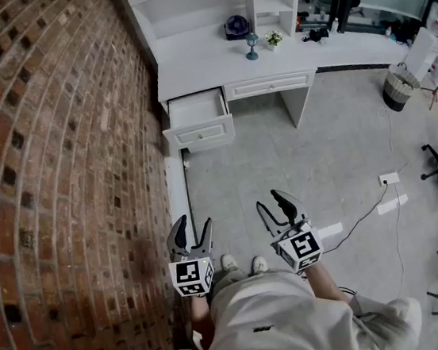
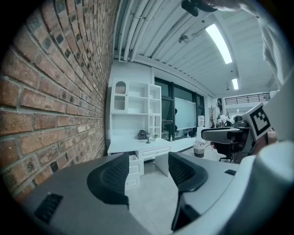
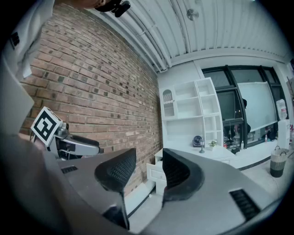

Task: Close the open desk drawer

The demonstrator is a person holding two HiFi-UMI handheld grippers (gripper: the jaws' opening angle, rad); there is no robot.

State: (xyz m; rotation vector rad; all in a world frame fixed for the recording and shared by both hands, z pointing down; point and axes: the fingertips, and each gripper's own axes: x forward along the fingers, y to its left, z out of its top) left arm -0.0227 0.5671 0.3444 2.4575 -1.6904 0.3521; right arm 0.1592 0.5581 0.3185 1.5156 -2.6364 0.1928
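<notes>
White drawer [image 1: 198, 119] juts open beneath the tabletop [image 1: 204, 60], well ahead; left claw [image 1: 190, 232] and right claw [image 1: 276, 205] both gape, empty. An off-centre push could skew and jam it.

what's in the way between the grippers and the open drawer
Nothing visible. Only bare floor lies between the left gripper, the right gripper and the open drawer. The cable on the floor runs well off to the right.
</notes>
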